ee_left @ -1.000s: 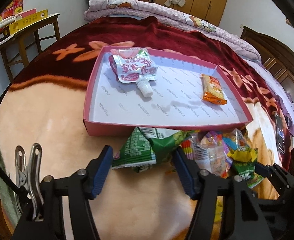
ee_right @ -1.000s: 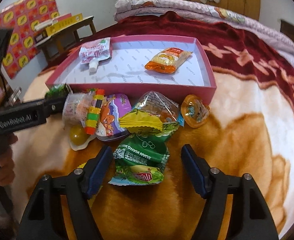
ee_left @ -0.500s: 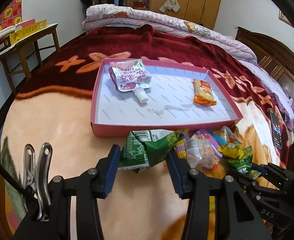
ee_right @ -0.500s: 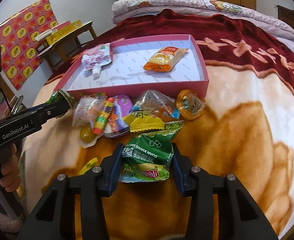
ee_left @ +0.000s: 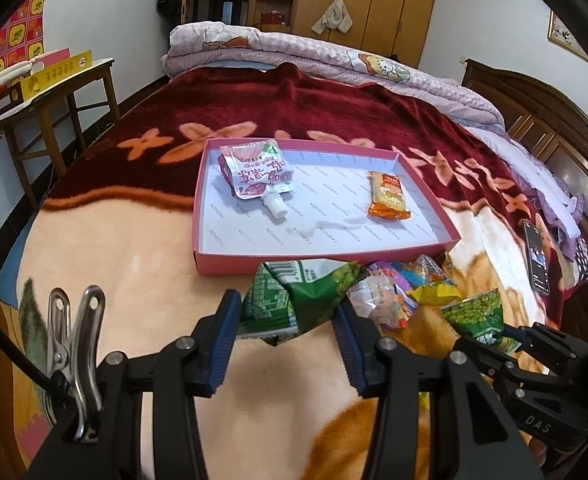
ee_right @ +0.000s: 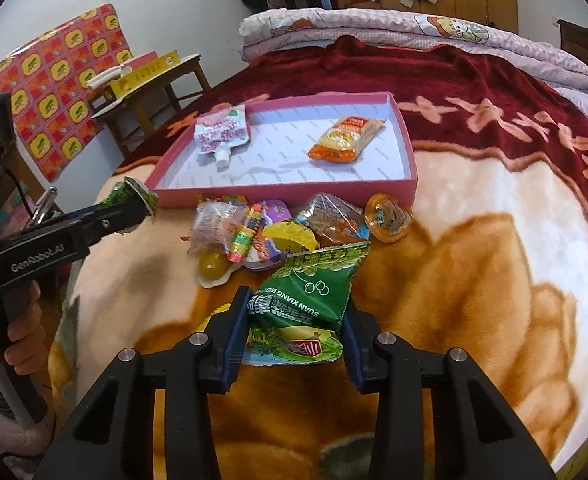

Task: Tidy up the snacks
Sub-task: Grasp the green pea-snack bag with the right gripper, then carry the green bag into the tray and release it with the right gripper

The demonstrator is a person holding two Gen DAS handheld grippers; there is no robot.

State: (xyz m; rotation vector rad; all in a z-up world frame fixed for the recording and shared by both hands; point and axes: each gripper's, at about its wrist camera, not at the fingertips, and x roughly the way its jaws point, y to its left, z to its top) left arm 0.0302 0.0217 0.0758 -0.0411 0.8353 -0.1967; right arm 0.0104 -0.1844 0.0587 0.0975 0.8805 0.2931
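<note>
My left gripper (ee_left: pixel 286 316) is shut on a crumpled green snack bag (ee_left: pixel 294 300), held just above the blanket in front of the pink tray (ee_left: pixel 322 259). In the tray lie a pink spouted pouch (ee_left: pixel 257 172) and an orange packet (ee_left: pixel 388 196). My right gripper (ee_right: pixel 296 316) is shut on a green pea packet (ee_right: pixel 310 296), lifted clear of the blanket. A pile of several loose snacks (ee_right: pixel 253 232) lies between the packet and the tray's near wall (ee_right: pixel 285 191). The left gripper (ee_right: pixel 133 208) shows at the left of the right wrist view.
A phone (ee_left: pixel 536 256) lies on the blanket at the right. A wooden side table (ee_left: pixel 53 92) with a yellow box stands left of the bed. A folded quilt (ee_left: pixel 294 52) lies at the far end. A person's hand (ee_right: pixel 21 332) grips the left handle.
Both grippers went from open around their green packets to shut on them. Each has since lifted its packet a little off the blanket.
</note>
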